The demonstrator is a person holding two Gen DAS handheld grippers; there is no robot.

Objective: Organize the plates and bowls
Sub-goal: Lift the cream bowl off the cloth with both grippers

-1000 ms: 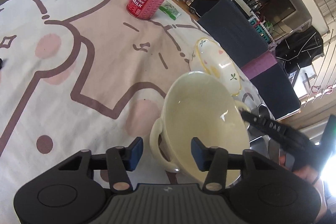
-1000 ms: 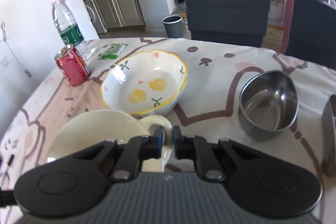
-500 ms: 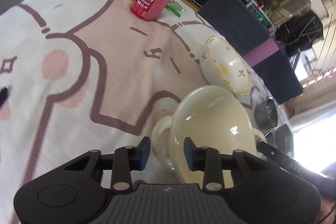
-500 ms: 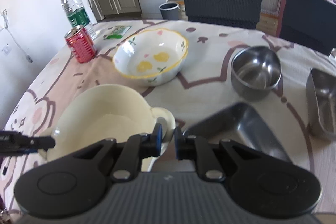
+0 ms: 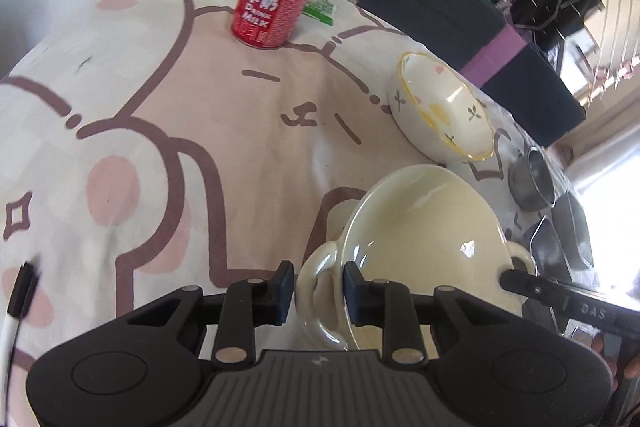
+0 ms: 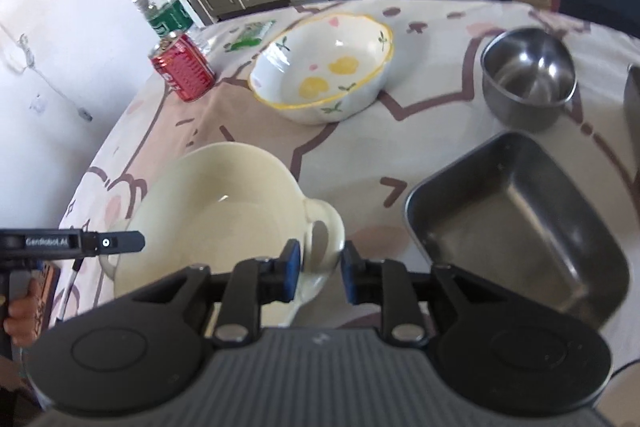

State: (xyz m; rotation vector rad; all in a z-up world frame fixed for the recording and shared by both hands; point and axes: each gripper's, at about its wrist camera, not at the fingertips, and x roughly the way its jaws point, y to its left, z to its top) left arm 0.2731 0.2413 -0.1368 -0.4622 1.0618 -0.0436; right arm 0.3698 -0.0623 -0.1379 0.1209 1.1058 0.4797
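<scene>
Cream-glazed and two-handled, the bowl (image 5: 424,243) sits just ahead of both grippers, each taking one of its loop handles. The left gripper (image 5: 319,291) has its fingers on either side of the near handle (image 5: 320,291), the pads close against it, gripping or nearly so. The right gripper (image 6: 317,277) brackets the opposite handle (image 6: 324,239) in the same way, its blue-padded fingers (image 6: 291,275) hard by the ceramic with only a narrow gap showing on the right side; whether the bowl is lifted off the tablecloth (image 5: 180,115) cannot be told. Beyond the right fingertips and slightly left lies a white bowl with a yellow scalloped rim (image 6: 324,71), resting on the cloth well clear of the cream one. To the right of the right fingers is a rectangular steel tray (image 6: 516,219), and past it, farther ahead, a round steel bowl (image 6: 528,75). Far ahead and left of the right fingers stands a red drink can (image 6: 184,71), with a green-labelled water bottle (image 6: 168,15) just behind it and a green packet (image 6: 252,33) lying flat between can and floral bowl. From the left wrist view the same can (image 5: 274,1) stands well ahead of the fingers.
</scene>
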